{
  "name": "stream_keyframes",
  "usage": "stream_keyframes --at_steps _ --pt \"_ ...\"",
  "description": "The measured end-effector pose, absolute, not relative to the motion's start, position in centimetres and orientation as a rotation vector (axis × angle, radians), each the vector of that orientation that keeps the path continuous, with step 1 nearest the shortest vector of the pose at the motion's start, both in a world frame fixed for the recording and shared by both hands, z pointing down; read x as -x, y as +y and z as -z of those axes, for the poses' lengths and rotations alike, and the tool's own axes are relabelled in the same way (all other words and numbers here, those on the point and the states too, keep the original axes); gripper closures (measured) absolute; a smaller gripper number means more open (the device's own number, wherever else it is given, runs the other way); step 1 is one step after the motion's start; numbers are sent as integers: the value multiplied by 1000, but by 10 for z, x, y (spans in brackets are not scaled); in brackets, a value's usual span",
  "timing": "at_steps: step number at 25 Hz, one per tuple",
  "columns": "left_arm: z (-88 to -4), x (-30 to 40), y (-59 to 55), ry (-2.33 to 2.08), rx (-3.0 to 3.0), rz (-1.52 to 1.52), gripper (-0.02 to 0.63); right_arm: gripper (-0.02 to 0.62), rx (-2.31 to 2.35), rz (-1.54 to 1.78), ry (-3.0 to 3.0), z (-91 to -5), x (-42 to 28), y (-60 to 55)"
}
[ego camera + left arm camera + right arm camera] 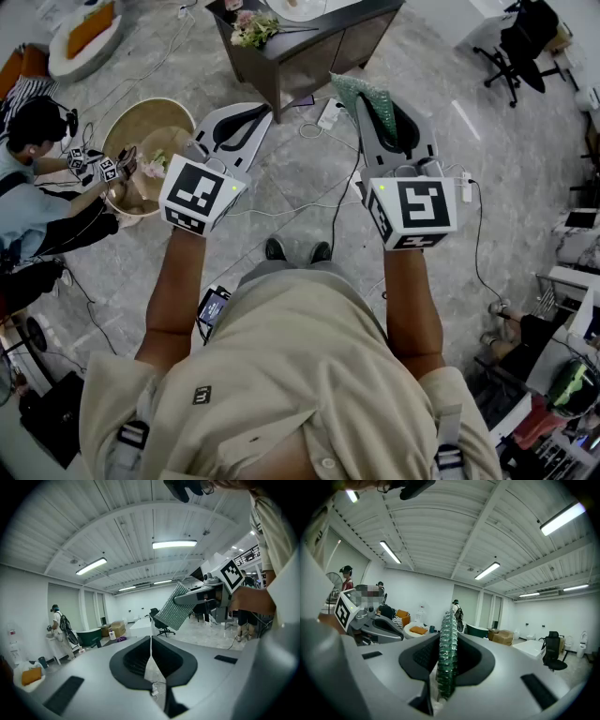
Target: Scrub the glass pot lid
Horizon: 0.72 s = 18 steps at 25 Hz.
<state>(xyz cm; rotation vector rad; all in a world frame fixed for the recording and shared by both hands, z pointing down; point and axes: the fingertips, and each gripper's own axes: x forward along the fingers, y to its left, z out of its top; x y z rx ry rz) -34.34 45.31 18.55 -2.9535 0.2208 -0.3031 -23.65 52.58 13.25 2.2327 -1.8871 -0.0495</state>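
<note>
No glass pot lid shows in any view. Both grippers are held up in front of the person, away from any surface. My right gripper [377,101] is shut on a green knobbly scrubbing pad [357,92]. In the right gripper view the pad [447,656] stands edge-on, pinched between the jaws [449,637]. My left gripper [246,116] is shut with nothing in it; its jaws meet at a thin seam [151,641]. The left gripper view also shows the pad [175,608] sticking out of the right gripper.
A dark table [309,42] with flowers [253,28] stands ahead on the marble floor. A round tan tub [155,127] and a seated person [37,187] with grippers are at left. Cables cross the floor. An office chair [520,42] is at far right.
</note>
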Motion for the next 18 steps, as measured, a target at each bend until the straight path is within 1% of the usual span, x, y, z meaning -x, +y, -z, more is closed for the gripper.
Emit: stream_keyframes --at_steps 18 --pt "-191 364 408 239 2948 282 584 510 -2216 68 -1880 -136 250 480"
